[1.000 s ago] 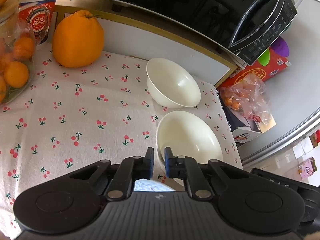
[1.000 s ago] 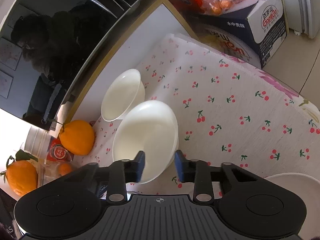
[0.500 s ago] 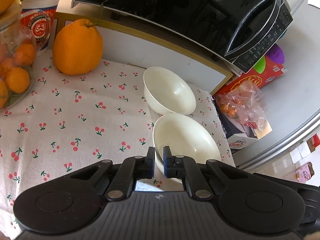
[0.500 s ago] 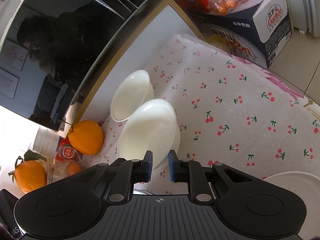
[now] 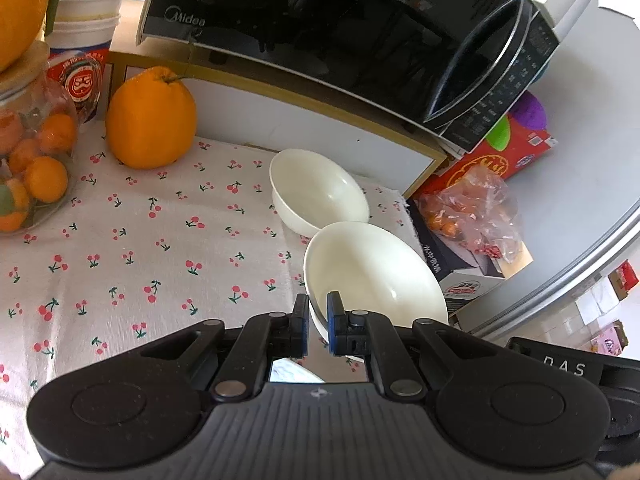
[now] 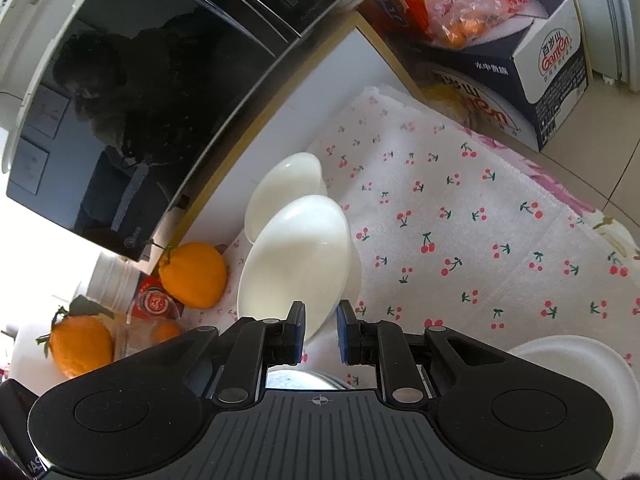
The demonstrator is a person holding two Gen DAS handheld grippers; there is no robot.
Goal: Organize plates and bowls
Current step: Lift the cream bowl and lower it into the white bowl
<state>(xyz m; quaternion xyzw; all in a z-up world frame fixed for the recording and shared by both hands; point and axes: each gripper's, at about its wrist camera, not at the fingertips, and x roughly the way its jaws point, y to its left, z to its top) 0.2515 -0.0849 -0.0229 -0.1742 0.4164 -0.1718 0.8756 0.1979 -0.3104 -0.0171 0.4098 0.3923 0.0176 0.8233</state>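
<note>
Two white bowls sit on the cherry-print cloth (image 5: pixel 140 248). The far bowl (image 5: pixel 320 192) (image 6: pixel 284 184) rests near the white cabinet under the microwave. The near bowl (image 5: pixel 376 272) (image 6: pixel 300 256) is tilted and raised off the cloth, partly covering the far one in the right wrist view. My left gripper (image 5: pixel 318 320) is shut on its near rim. My right gripper (image 6: pixel 320 332) is shut on the same bowl's rim from the other side. A white plate (image 6: pixel 560 364) lies at the lower right of the right wrist view.
A black microwave (image 5: pixel 340 20) overhangs the back. A large orange (image 5: pixel 150 120) and a glass jar of small oranges (image 5: pixel 32 168) stand at the left. A carton (image 6: pixel 540 72) and a bag of fruit (image 5: pixel 472 208) lie past the cloth's right edge.
The right jaws closed from wide onto the near bowl's rim. Both grippers then rose a little, and the bowl lifted and tilted towards the far bowl.
</note>
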